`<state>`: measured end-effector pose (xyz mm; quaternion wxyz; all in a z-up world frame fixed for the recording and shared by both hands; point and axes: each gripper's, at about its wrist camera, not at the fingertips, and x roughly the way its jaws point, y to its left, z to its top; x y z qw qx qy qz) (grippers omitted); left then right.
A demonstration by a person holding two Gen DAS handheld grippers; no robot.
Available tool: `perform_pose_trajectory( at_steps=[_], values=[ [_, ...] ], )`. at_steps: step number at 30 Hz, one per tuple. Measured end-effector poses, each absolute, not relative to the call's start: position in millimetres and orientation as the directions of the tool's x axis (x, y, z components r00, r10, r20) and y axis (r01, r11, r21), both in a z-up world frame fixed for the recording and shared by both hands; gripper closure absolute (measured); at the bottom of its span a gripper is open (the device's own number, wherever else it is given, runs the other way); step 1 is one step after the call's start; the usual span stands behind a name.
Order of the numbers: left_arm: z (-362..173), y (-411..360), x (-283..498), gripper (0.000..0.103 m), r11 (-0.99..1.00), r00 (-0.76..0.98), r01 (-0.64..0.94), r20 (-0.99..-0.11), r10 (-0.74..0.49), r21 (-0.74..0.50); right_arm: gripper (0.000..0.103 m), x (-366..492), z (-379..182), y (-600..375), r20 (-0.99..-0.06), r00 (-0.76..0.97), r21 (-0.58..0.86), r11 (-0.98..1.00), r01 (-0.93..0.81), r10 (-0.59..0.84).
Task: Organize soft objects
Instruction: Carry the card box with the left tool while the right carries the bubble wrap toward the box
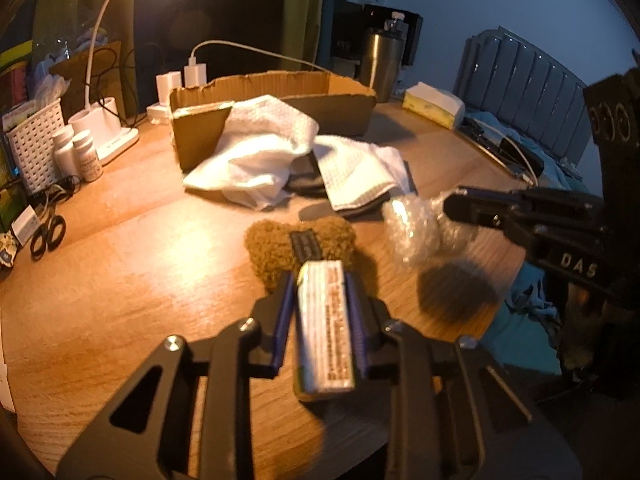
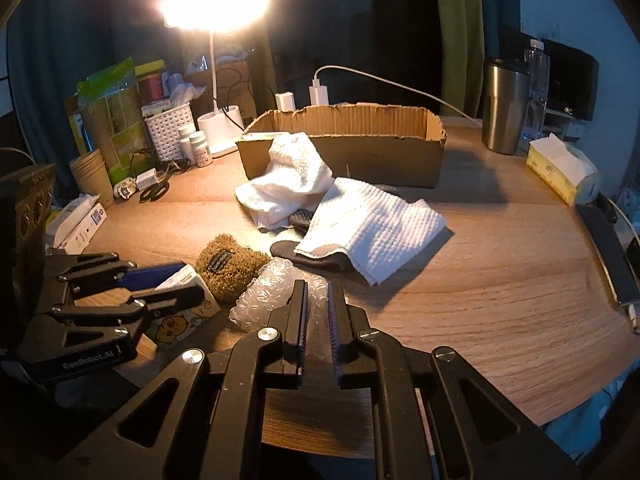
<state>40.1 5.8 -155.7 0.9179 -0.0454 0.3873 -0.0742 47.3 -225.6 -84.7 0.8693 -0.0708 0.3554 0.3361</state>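
My left gripper [image 1: 320, 280] is shut on a small flat tissue packet [image 1: 324, 328] with a printed label, held just above the wooden table. Right beyond its tips lies a brown fuzzy item [image 1: 272, 244] with a black tag. To the right, my right gripper [image 2: 318, 292] is shut on a crumpled piece of bubble wrap [image 2: 264, 300]. Two white waffle towels [image 2: 292, 176] [image 2: 380, 224] lie further back, one draped over the edge of an open cardboard box [image 2: 360, 156]. A dark cloth [image 2: 320, 260] shows under the nearer towel.
At the back left stand a lit desk lamp [image 2: 218, 128], a white basket [image 2: 164, 132], pill bottles [image 2: 198, 146] and scissors [image 2: 154, 190]. A steel tumbler [image 2: 504, 108] and a tissue box [image 2: 560, 172] are at the back right. The table edge [image 2: 580, 380] curves along the right.
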Motion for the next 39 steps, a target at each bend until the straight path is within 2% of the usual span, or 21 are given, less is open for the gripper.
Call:
perform_pose_trajectory(
  at_steps=[9, 27, 39],
  values=[
    [-161.6, 8.2, 39.2, 0.076, 0.986, 0.670, 0.085, -0.724, -0.165, -0.146, 0.092, 48.1, -83.2, -227.9, -0.659, 0.527, 0.119, 0.766, -0.631, 0.537],
    [-126.2, 7.3, 37.2, 0.077, 0.986, 0.761, 0.090, -0.630, -0.158, -0.138, 0.092, 44.8, -63.7, -232.0, -0.612, 0.558, 0.115, 0.761, -0.638, 0.560],
    [-107.8, 6.9, 45.8, 0.077, 0.985, 0.786, 0.094, -0.597, -0.163, -0.146, 0.092, 53.2, -47.5, -239.7, -0.573, 0.585, 0.118, 0.765, -0.634, 0.573]
  ],
)
